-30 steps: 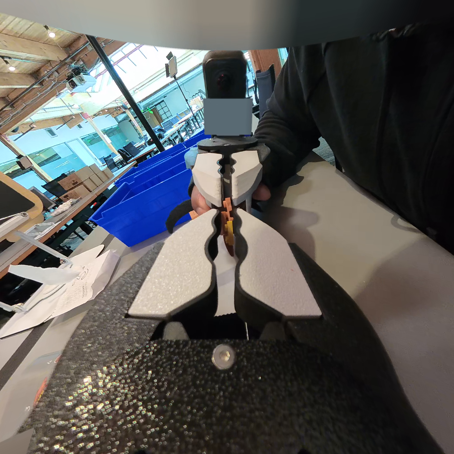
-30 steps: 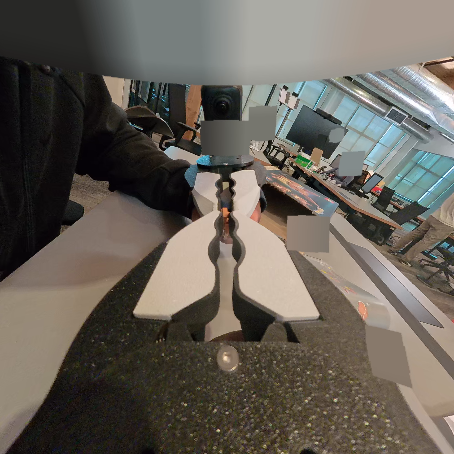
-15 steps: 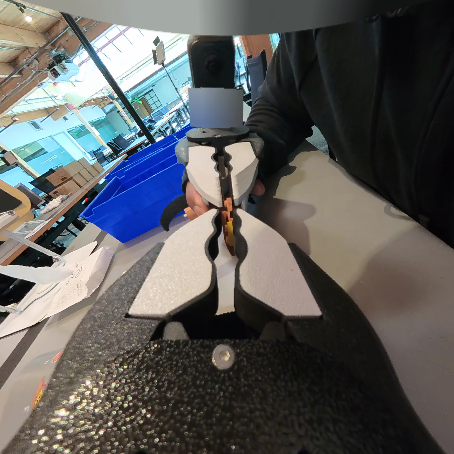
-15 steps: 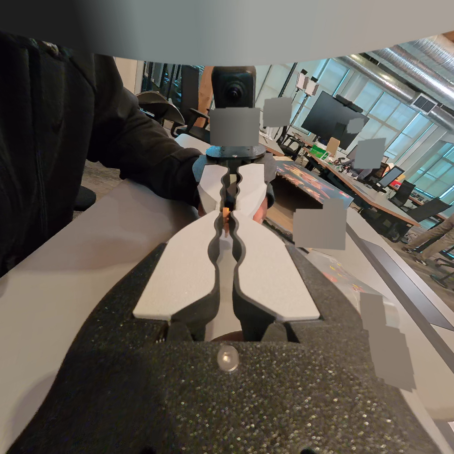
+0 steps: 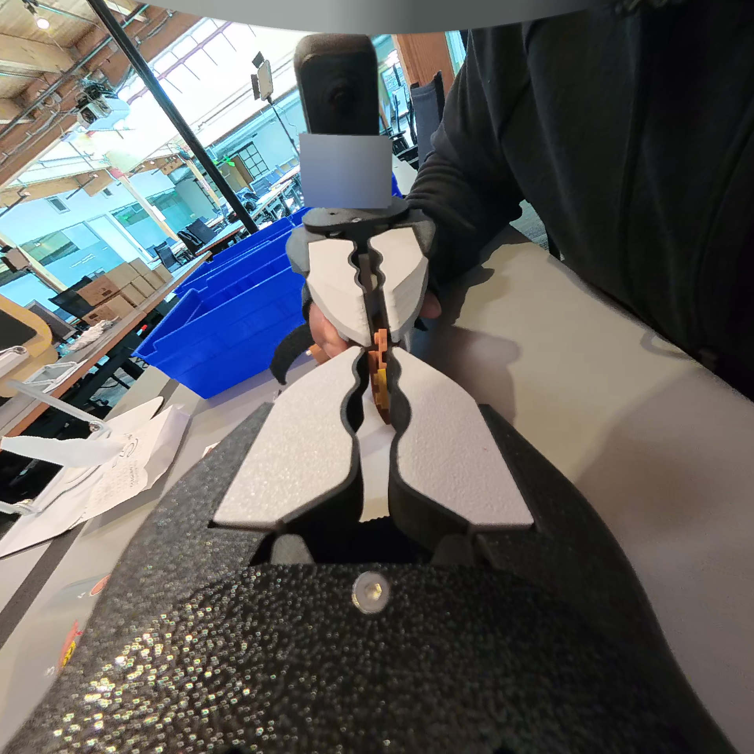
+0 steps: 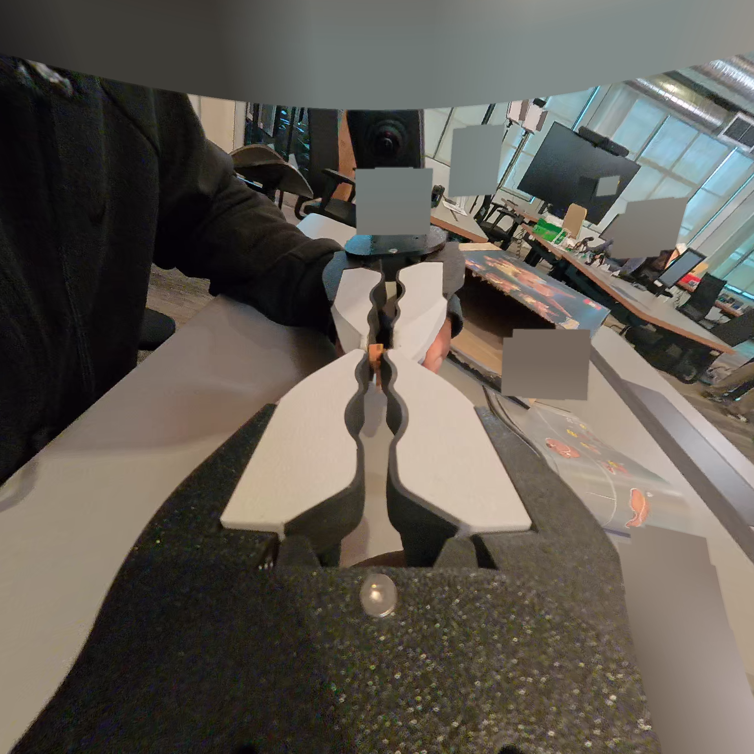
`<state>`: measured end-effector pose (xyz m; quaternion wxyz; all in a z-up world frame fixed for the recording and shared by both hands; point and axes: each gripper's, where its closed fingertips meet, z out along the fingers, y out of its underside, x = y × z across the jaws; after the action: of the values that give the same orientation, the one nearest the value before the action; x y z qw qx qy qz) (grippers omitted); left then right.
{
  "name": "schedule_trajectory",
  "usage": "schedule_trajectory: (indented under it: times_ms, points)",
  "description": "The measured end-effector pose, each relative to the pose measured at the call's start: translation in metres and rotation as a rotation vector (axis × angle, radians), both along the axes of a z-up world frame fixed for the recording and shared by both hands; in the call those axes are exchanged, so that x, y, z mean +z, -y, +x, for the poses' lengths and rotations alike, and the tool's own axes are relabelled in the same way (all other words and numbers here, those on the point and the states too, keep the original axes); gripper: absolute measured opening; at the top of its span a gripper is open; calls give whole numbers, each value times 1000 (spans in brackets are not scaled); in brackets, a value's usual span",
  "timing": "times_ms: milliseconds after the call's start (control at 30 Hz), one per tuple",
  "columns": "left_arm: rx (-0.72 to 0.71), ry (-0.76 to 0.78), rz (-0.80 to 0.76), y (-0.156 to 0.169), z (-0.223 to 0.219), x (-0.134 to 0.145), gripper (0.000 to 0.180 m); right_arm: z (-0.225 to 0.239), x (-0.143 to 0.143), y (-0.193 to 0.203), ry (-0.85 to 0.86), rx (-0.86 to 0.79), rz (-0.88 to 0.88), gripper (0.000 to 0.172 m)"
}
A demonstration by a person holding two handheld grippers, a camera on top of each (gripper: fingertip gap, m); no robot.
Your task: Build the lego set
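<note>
- Your left gripper [image 5: 376, 367], mid-frame in its own view, has its jaws clamped on a flat orange-brown toothed plastic piece with a yellow part [image 5: 379, 383], held edge-on above the pale matte surface [image 5: 571, 408].
- Your right gripper [image 6: 377, 363] faces it nose to nose, jaws pinched on the small orange end [image 6: 375, 351] of that same assembly.
- As things lie, both ends are gripped and nothing rests on the surface.
- Glossy blue plastic bins [image 5: 228, 326] sit at centre left; crumpled white paper [image 5: 122, 469] lower left.
- A printed cardboard box [image 6: 530, 285] stands at right.
</note>
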<state>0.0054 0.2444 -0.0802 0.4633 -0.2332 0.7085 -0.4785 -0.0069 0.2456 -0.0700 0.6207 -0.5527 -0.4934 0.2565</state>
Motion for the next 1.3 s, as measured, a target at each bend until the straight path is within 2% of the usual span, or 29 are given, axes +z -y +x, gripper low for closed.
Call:
schedule_trajectory:
  times_ms: [200,467,833,1300]
  points:
    - [5,-9,9,0,0,-1,9,1,-1,-2,-23,6,-63,4]
    - [37,-28,-2,-6,3,-4,8,3,-4,-7,26,-65,20,4]
    - [49,-46,-1,-7,5,-7,7,5,-8,-8,58,-103,31,5]
    - [70,-49,17,-11,6,-9,7,5,-9,-10,-3,-93,-77,5]
